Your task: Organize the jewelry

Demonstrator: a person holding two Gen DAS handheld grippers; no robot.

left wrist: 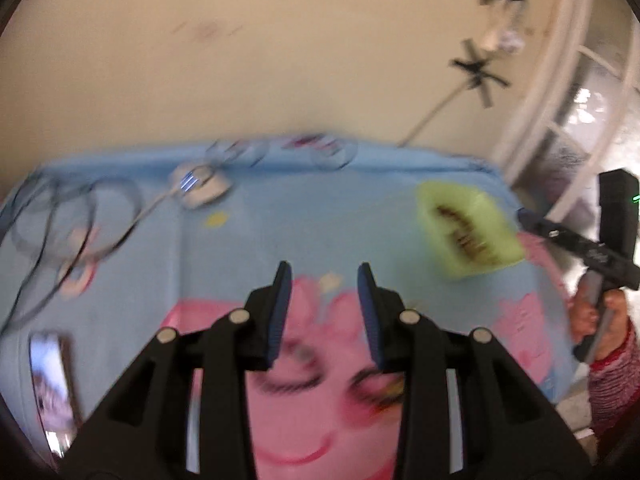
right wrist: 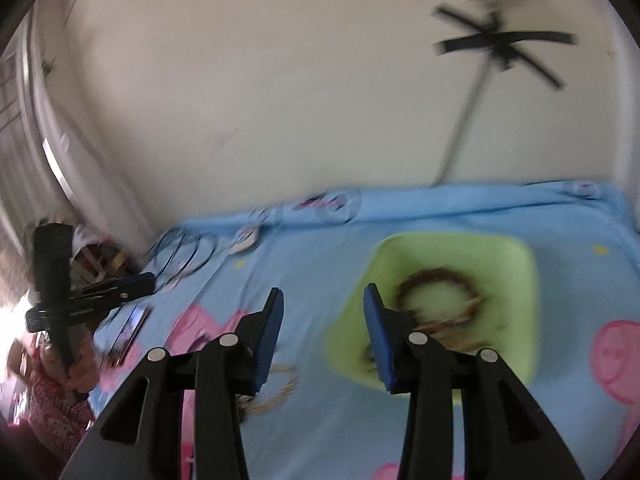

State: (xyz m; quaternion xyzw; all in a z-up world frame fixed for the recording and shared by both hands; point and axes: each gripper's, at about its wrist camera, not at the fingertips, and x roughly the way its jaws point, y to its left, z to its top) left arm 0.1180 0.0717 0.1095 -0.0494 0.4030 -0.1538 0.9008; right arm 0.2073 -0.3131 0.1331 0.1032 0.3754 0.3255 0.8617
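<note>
Jewelry lies on a blue sheet (right wrist: 320, 264): some in the green tray (right wrist: 516, 264), a thin, limp chain (right wrist: 276, 392) just beside it. Probably light and slippery; pinch a strand. Left gripper (left wrist: 324, 312) and right gripper (right wrist: 324, 336) fingers are spread, empty.

tray (right wrist: 516, 256) jewelry blurred, phone (left wrist: 52, 384) cut off
</note>
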